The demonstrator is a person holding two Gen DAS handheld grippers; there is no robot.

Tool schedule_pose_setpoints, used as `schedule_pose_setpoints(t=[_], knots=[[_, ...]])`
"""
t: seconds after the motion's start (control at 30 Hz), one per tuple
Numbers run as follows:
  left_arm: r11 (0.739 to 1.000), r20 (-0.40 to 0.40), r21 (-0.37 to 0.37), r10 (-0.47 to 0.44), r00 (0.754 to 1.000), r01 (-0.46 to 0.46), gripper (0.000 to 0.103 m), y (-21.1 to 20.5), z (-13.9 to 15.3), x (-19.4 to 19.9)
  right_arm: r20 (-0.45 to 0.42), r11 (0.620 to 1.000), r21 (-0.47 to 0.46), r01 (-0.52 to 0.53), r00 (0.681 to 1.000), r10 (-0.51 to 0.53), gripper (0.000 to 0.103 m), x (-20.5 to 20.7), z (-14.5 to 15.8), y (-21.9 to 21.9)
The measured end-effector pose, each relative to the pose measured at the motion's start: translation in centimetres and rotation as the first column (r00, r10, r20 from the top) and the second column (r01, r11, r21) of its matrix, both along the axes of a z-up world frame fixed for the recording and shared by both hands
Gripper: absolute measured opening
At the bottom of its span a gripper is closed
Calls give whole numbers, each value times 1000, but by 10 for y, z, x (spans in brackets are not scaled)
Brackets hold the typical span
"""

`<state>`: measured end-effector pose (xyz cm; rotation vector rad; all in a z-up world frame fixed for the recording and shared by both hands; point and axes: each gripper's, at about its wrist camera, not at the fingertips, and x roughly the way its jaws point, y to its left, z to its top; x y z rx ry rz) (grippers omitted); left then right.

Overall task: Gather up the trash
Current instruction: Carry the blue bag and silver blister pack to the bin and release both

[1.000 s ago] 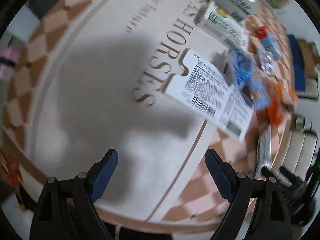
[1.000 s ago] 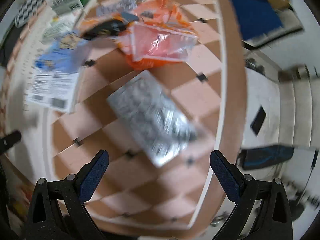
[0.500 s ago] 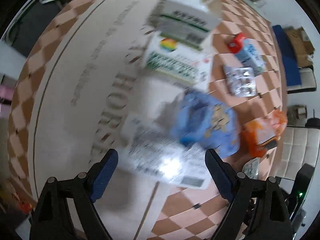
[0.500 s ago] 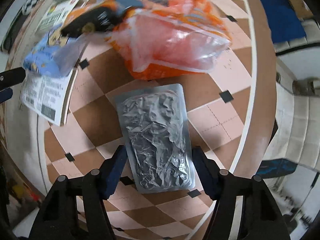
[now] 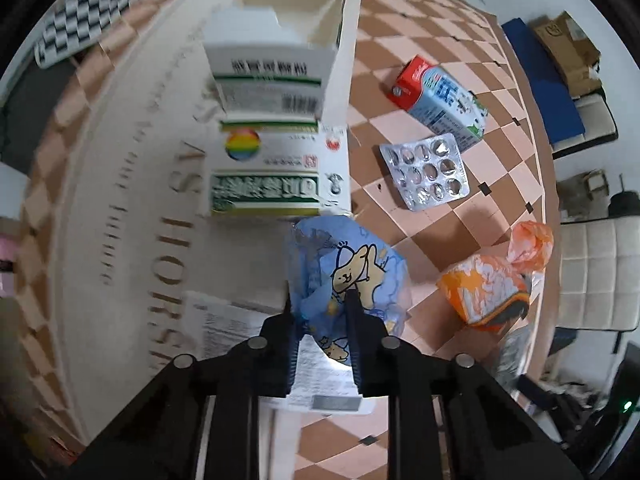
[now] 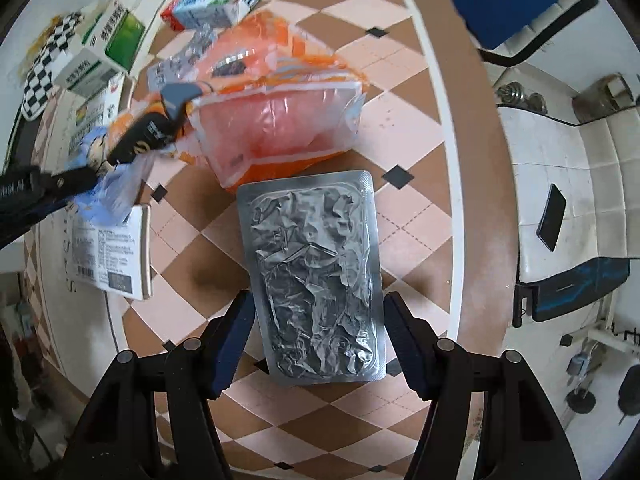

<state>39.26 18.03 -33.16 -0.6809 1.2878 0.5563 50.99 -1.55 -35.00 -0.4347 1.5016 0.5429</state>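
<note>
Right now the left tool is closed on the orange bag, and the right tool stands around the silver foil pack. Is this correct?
Not quite. The left tool is closed on the blue cartoon wrapper, not the orange bag; the left wrist view shows this. The right tool does stand around the silver foil pack.

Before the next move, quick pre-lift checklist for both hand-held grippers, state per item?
1. Left hand-held gripper shut on the blue cartoon wrapper: ok, jaws just closed, film pinched between them.
2. Wrapper free of the white leaflet box under it: cannot tell, they overlap.
3. Right hand-held gripper straddles the silver foil pack: ok, one finger on each long side.
4. Right pads pressing on the pack: not ok, a gap shows on both sides; jaws have narrowed but are not on it.
5. Pack clear of the orange bag: cannot tell, its top edge meets the bag.
6. Table edge clear of the right grasp: ok.
</note>
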Motion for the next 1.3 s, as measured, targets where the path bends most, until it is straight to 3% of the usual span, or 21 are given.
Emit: schedule_pose_setpoints(t=[0.27, 0.43, 0.73, 0.97, 1.17, 1.3], knots=[[987, 32, 158, -33, 999, 27, 15, -9, 43, -47, 66, 997, 76, 33, 997, -38, 68, -33, 30, 3], [969, 64, 242, -56, 996, 39, 15, -25, 71, -95, 94, 992, 120, 35, 994, -46, 67, -70, 53, 2], [960, 138, 274, -106, 985, 65, 15, -57, 100, -231, 142, 976, 214, 35, 988, -67, 67, -213, 90, -18], [974, 108, 197, -138, 985, 115, 15, -84, 75, -332, 83, 970, 224, 98, 989, -119, 67, -344, 81, -56], [988, 34, 86, -131, 991, 127, 15, -104, 22, -384, -15, 979, 159, 125, 992, -124, 67, -417, 31, -79], [993, -12, 6, -114, 993, 114, 15, -110, -32, -400, -65, 984, 112, 136, 989, -129, 67, -443, -12, -90]])
